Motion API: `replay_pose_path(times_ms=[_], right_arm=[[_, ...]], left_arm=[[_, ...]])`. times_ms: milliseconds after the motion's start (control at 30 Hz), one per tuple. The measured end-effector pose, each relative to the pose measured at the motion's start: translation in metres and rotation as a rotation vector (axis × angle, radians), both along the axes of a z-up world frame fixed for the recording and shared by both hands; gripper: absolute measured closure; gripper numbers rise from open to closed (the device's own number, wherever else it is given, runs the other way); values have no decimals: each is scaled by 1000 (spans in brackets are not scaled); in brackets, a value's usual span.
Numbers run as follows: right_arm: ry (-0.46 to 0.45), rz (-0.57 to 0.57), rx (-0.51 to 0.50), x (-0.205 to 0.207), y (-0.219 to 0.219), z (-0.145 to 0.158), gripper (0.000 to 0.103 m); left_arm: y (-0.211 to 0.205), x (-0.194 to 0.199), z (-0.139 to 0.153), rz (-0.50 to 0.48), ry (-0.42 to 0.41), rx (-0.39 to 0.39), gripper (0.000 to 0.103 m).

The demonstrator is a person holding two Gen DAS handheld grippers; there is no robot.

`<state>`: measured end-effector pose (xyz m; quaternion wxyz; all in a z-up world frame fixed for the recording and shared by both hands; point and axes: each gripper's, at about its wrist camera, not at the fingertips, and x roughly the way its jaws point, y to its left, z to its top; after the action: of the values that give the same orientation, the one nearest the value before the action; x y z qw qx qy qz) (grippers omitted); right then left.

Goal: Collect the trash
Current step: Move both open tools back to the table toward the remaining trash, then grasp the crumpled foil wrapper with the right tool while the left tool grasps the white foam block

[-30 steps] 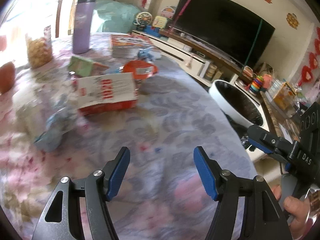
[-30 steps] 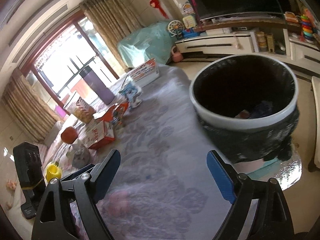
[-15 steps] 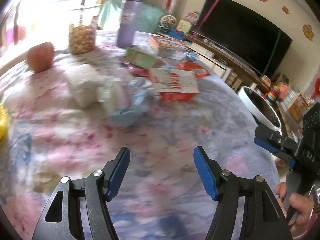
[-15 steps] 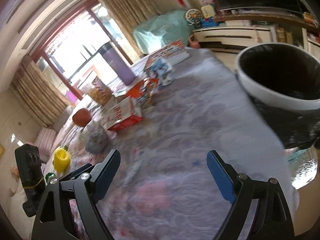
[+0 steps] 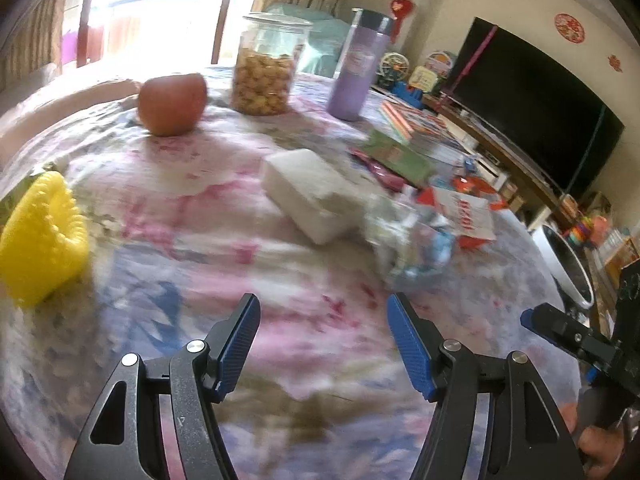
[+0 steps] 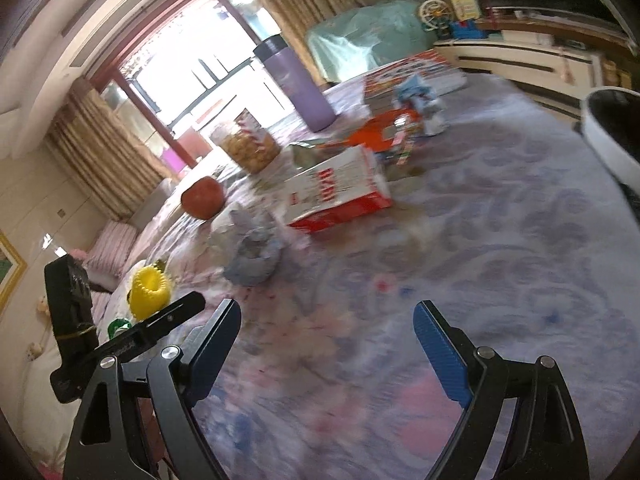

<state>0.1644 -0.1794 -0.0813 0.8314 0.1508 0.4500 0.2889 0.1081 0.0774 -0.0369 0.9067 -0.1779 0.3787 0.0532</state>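
Both the left gripper (image 5: 324, 336) and right gripper (image 6: 326, 338) are held wide and empty above the table (image 5: 280, 344), probably readied for the crumpled wrapper (image 5: 416, 244) mid-surface.

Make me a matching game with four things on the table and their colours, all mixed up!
Things:
1. apple
2. tall bottle
3. bumpy toy
4. soft block

Colours:
A. yellow
B. white
C. red
D. purple

Pairs: 1-C, 2-D, 3-A, 4-B
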Motion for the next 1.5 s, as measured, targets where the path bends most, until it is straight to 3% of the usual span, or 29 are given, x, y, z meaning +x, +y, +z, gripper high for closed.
replay_pose_path(times_ms=[233,367,500,600,633,733,833,933,1167,1333,1500], right_arm=[[20,39,43,16,36,-6,15],[55,49,77,29,49,-11,26],[71,60,92,40,65,-15,29],[91,74,102,48,73,-21,54],[96,78,97,49,74,-23,70],[97,80,100,49,68,-24,76],[103,70,117,44,53,-23,77],[108,60,131,39,36,-21,78],[65,31,128,24,6,-6,79],[45,7,123,16,-12,0,79],[27,-28,110,10,-33,4,79]], left_arm=[[23,12,-1,9,3,1,38],[28,22,-1,-4,2,2,38],[30,35,-5,-18,10,-4,37],[28,49,-8,-30,13,-6,37],[27,53,-9,-32,14,-9,37],[26,66,-11,-24,9,-23,37],[22,79,-14,-18,4,-53,37],[13,94,-20,0,19,-26,37],[1,100,-27,15,15,43,52],[-11,83,-18,-24,-8,38,52],[-44,66,-6,-128,-22,33,52]])
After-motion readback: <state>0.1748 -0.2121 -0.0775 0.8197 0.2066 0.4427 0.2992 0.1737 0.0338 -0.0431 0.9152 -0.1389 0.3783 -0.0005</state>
